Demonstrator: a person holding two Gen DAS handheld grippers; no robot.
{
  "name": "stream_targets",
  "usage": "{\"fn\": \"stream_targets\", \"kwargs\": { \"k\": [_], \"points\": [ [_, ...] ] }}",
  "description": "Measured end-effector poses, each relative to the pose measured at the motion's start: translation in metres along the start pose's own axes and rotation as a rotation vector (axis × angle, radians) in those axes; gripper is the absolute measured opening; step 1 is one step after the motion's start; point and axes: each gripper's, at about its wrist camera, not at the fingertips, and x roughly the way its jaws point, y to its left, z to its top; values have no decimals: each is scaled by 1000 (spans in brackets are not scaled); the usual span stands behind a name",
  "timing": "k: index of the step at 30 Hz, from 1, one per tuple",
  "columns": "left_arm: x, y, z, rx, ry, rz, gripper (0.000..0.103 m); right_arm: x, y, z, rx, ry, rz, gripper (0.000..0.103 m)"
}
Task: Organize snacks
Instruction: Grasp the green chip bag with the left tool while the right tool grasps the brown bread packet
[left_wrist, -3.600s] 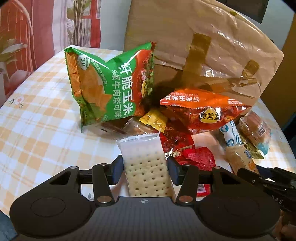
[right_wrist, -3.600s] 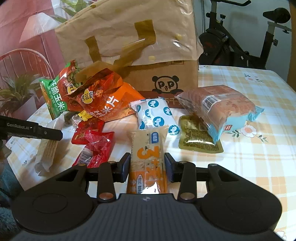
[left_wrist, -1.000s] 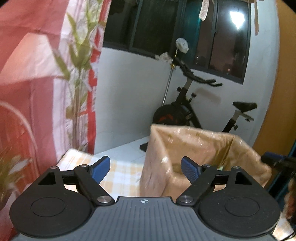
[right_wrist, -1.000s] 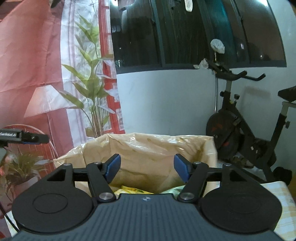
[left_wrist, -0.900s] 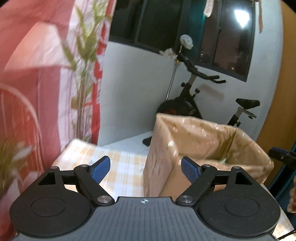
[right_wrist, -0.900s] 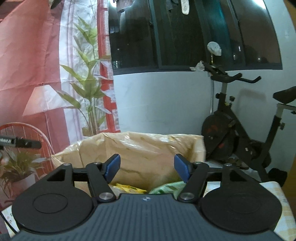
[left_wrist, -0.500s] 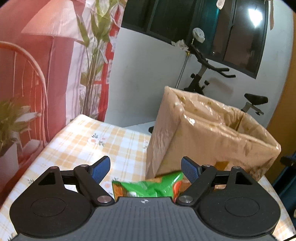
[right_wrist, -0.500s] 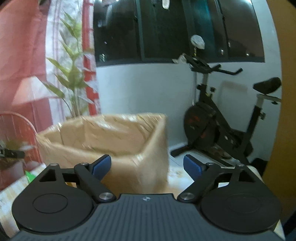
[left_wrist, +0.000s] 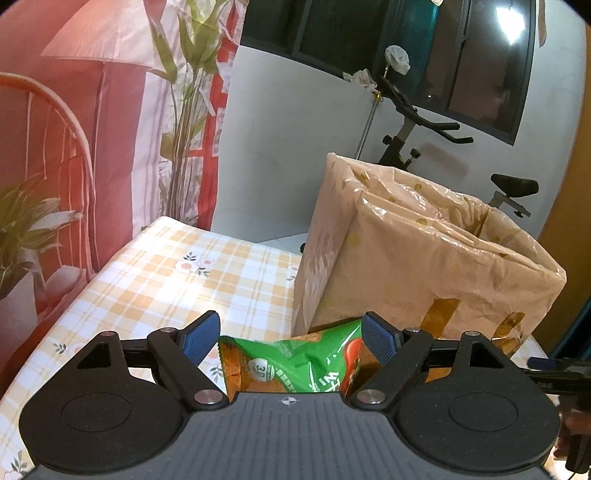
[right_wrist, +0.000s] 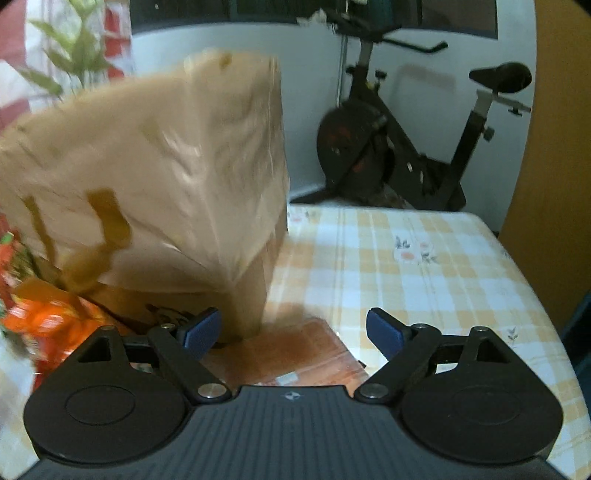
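Checked table (left_wrist: 155, 273) w/ a tall tan bag (left_wrist: 424, 258) standing open-topped at the middle, exercise bike (right_wrist: 402, 147) on the floor behind. Green snack pack (left_wrist: 295, 365) leans vs. the bag's front, an orange one (right_wrist: 48, 317) beside it and a pinkish wrapped pack (right_wrist: 288, 354) at the bag's corner. Left gripper (left_wrist: 290, 334) jaws spread wide, just over the green pack, not pinching; right gripper (right_wrist: 293, 328) likewise released, above the pinkish pack, nothing held.
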Motion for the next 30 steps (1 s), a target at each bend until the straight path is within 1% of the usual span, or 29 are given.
{"fn": "stream_targets", "kwargs": {
  "k": [3,6,9,14,17,22,28,30],
  "points": [
    [0,3,-3,-8,10,7,85,16,8,-3,-27,45,-11,88],
    [1,5,-6,-23,21,12,85,25,17,-10,-80,75,-38,89],
    [2,6,-8,-31,25,9,85,21,22,-20,-124,61,-67,91],
    [5,4,-12,-35,33,-1,85,7,17,-35,-162,50,-75,92],
    [7,3,-14,-37,39,-6,85,-3,11,-42,-171,44,-77,95],
    [9,1,-18,-37,49,-10,85,-12,-8,-47,-101,60,-74,96],
    [10,3,-18,-39,49,-3,85,-14,-29,-41,82,74,-48,97],
    [11,3,-18,-38,53,3,85,-12,-29,-38,115,71,-39,97]
  ]
}}
